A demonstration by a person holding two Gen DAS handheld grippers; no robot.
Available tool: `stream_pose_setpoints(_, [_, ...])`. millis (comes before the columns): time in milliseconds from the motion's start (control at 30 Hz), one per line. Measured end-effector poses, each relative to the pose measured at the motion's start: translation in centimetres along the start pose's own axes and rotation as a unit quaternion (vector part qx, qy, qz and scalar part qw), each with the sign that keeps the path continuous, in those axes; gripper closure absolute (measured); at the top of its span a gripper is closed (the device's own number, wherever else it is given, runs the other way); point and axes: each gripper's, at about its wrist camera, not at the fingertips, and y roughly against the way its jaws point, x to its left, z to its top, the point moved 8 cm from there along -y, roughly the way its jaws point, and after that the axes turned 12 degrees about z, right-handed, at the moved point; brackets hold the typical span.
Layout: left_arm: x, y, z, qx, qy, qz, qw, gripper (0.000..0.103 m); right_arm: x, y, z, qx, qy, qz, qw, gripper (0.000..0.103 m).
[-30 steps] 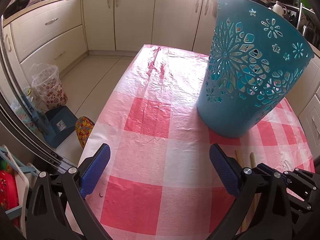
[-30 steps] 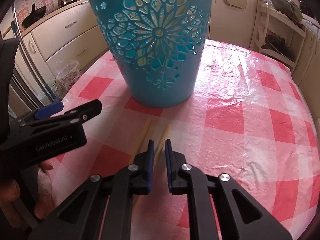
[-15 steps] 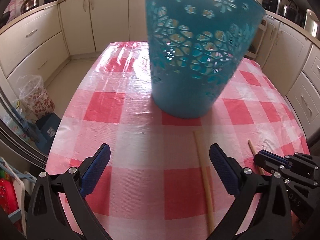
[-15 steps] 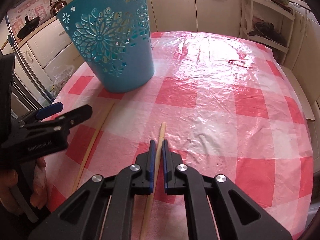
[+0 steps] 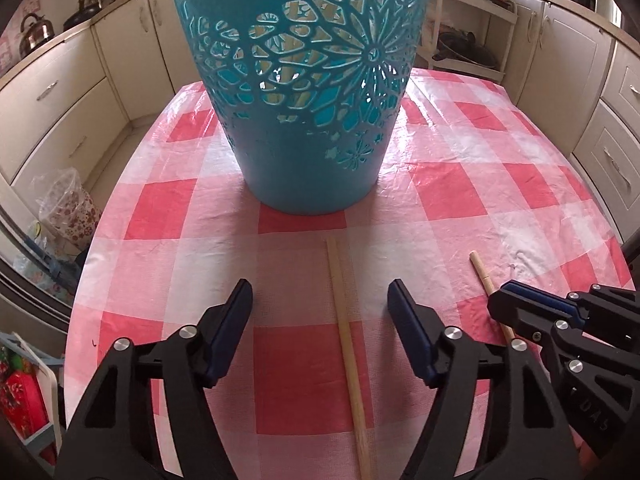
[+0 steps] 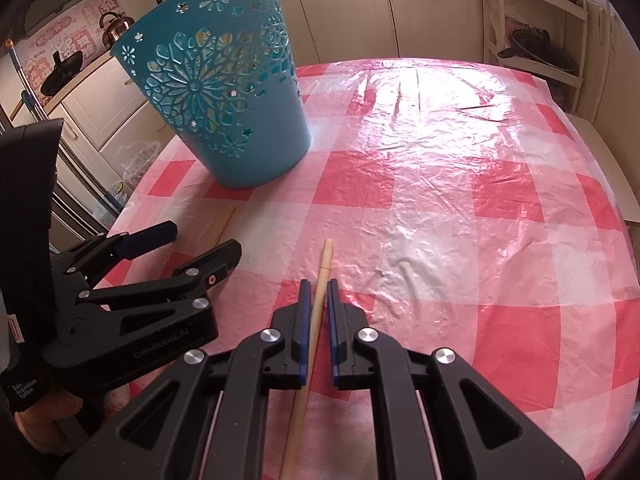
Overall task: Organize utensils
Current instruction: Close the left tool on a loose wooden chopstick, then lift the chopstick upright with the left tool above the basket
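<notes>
progress: early, neither chopstick in the basket [image 5: 304,92] yet | right gripper [image 6: 316,292] pinches one slim round wooden chopstick [image 6: 320,280] | left gripper [image 5: 320,304], jaws just closing, spread astride the other chopstick [image 5: 344,320], flat on the tabletop [image 5: 460,184] | basket: teal rigid plastic, floral cutouts, tapered | tabletop: glossy crinkled red-check plastic

Bright daylight from the far side; strong glare on the plastic desk cover [image 6: 432,92]. Soft shadows. Fisheye bending and dark corners at edges. Focus sharp.
</notes>
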Motion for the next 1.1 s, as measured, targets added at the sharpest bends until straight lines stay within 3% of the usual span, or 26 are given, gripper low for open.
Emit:
stream_pose_setpoints(67, [-0.1,0.1,0.1,-0.004,0.001,-0.001,1.0,0.05,-0.1,0.0,0.0,0.0,-0.001,0.001,1.0,0.095])
stream_pose_setpoints(200, [-0.3,0.0,0.3,-0.009,0.007,-0.013,0.9998,0.082,-0.3,0.0,0.2,-0.001,-0.003,0.002,1.0,0.094])
stream_pose_setpoints(300, [0.2,-0.1,0.4,-0.007,0.017,-0.025,0.9995,0.098,-0.3,-0.1,0.2,-0.001,-0.001,0.002,1.0,0.093])
stream_pose_setpoints(600, [2.4,-0.4,0.0,0.008,0.04,-0.032,0.9987,0.098,0.3,-0.2,0.2,-0.004,0.007,0.001,1.0,0.085])
stream_pose_setpoints(800, [2.3,-0.5,0.3,0.004,0.023,-0.029,0.9993,0.098,0.8,-0.4,0.2,-0.009,0.017,0.0,1.0,0.079])
stream_pose_setpoints(1100, [4.4,3.9,1.0,-0.011,0.065,-0.109,0.9918,0.099,0.8,-0.5,0.2,-0.013,0.015,0.006,1.0,0.077])
